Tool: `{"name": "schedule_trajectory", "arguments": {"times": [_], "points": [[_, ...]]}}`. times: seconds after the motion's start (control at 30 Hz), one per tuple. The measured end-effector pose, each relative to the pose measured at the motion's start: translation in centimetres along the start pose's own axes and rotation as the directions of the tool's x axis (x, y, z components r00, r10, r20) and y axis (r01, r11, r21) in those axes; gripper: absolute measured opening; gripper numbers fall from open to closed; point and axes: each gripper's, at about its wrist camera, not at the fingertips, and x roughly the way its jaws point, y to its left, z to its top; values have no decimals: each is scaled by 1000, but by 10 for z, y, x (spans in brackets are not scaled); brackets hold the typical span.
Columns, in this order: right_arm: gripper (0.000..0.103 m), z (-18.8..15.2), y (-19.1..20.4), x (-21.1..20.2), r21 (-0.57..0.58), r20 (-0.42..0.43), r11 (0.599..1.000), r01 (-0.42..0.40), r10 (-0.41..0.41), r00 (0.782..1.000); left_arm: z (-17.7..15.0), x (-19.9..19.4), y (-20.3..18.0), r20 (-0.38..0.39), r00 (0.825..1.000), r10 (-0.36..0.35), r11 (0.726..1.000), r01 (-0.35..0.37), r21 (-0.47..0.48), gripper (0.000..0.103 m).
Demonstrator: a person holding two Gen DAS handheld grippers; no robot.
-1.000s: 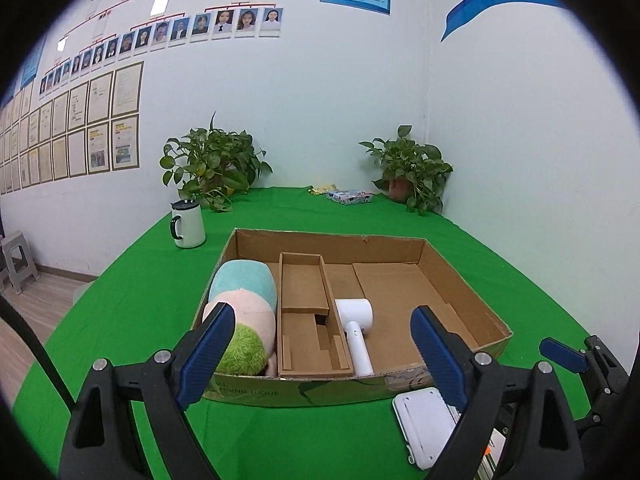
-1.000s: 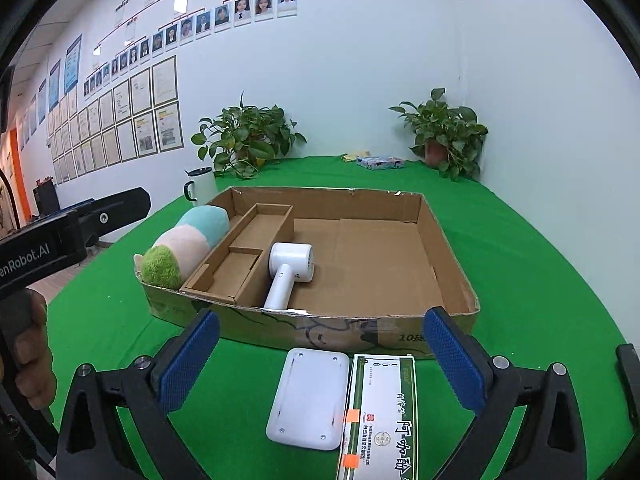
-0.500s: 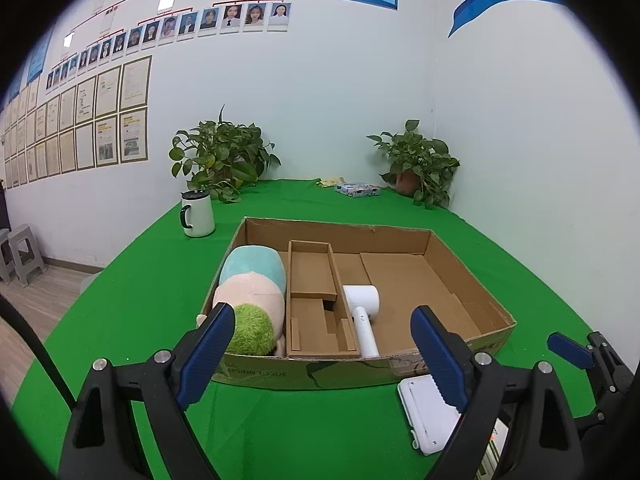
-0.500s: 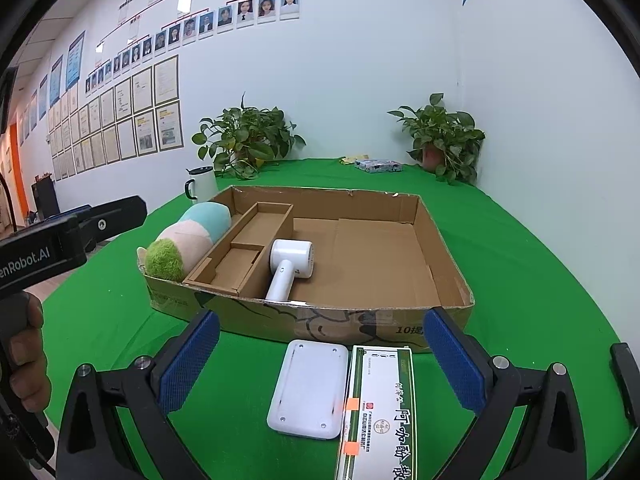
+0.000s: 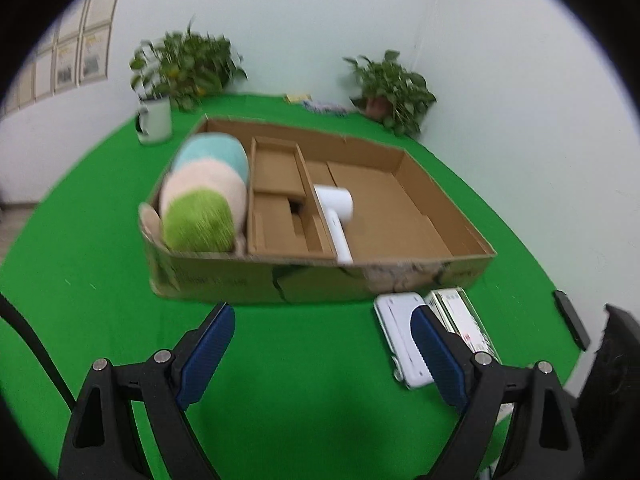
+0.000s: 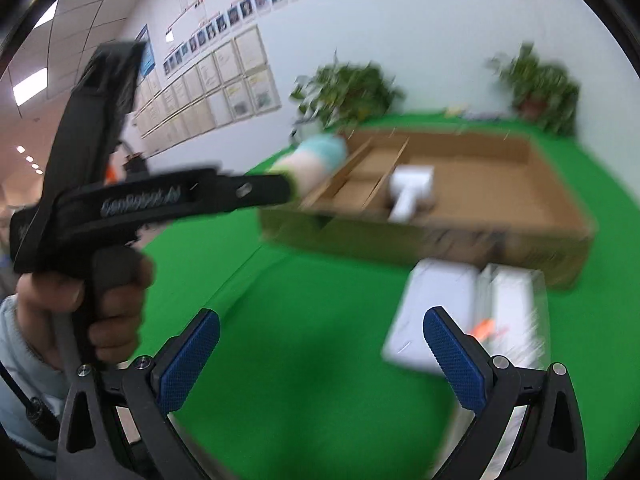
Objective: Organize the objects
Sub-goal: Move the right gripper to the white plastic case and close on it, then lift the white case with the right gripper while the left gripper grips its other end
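My left hand-held gripper (image 5: 322, 344) hangs over the green surface (image 5: 100, 272) with its blue pads (image 5: 206, 344) wide apart and nothing between them. My right hand-held gripper (image 6: 320, 354) is likewise spread and empty, angled toward the same patch of cloth. Ahead sits a shallow cardboard box (image 5: 320, 280): a striped plush toy (image 5: 202, 196) fills its left compartment, a cardboard divider insert (image 5: 280, 200) runs beside it, and a white hair dryer (image 5: 336, 212) lies in the large right section, handle toward the front wall. Outside the box, just before its front right corner, a flat white case (image 5: 394, 322) and a green-and-white carton (image 5: 460, 316) lie side by side on the cloth. A white mug (image 5: 154, 124) and two potted plants (image 5: 188, 64) stand along the far wall. My left hand (image 6: 90, 304) grips the black handle in the blurred right-wrist view.
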Motion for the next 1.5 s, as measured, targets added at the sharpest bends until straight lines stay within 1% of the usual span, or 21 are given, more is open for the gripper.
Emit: {"name": "schedule_trajectory", "arguments": {"times": [0.03,0.1,0.17,0.27,0.43,0.53,0.63,0.73,0.77,0.8,0.83,0.9,0.93,1.03,1.1,1.13,1.17,1.27,1.33,1.37,1.5], "points": [[102,-3,-1,4,7,-15,1000,-2,2,1000,-3,5,1,-21,999,-27,1000,26,-12,90],[102,-8,-5,8,12,-39,1000,2,-1,999,-7,18,2,-67,995,-79,996,77,-37,90],[102,-10,-13,10,7,-54,999,33,-33,998,-10,27,3,-101,988,-116,992,111,-57,89],[102,-11,-34,10,20,-83,996,92,-90,992,-11,32,4,-105,984,-144,988,136,-80,89],[102,-8,-71,7,37,-106,980,197,-193,976,-9,37,6,-109,981,-158,985,148,-94,89],[102,2,-84,15,41,-119,975,218,-211,970,-7,41,6,-114,980,-161,984,151,-95,89],[102,17,-85,34,18,-129,972,236,-231,964,-5,45,4,-114,980,-163,984,154,-88,89],[100,30,-87,63,28,-180,960,280,-270,946,-4,49,6,-120,978,-170,983,160,-91,89],[97,33,-86,71,34,-194,957,289,-277,941,-3,50,7,-121,977,-173,982,162,-91,88],[89,39,-91,81,40,-211,953,299,-284,935,-3,50,9,-124,978,-165,984,155,-92,88],[87,41,-92,89,42,-218,954,297,-282,934,-3,51,10,-129,979,-160,985,149,-92,88],[68,45,-95,99,13,-218,942,336,-325,920,-6,50,14,-138,974,-178,981,165,-103,88],[68,44,-95,101,12,-222,944,329,-319,921,-8,49,15,-142,971,-194,978,179,-110,88],[68,40,-91,101,29,-243,954,299,-283,928,-22,47,14,-184,952,-245,966,224,-126,88],[74,33,-84,93,66,-247,976,207,-185,951,-37,47,10,-219,929,-297,951,267,-156,88],[82,28,-75,89,69,-239,983,168,-147,960,-44,48,8,-237,914,-330,939,293,-178,88],[103,24,-70,83,61,-220,987,145,-129,967,-51,51,6,-257,890,-377,921,330,-209,88],[103,29,-61,78,18,-151,987,161,-156,976,-63,62,-2,-297,848,-439,893,373,-252,87],[102,39,-64,88,-2,-142,985,171,-170,975,-66,70,-6,-320,833,-451,887,379,-264,85],[102,43,-67,96,-3,-149,984,176,-174,973,-66,69,-8,-308,834,-458,883,388,-263,85],[102,62,-76,133,6,-179,985,174,-170,969,-69,77,-8,-320,805,-500,858,411,-307,68]]}}
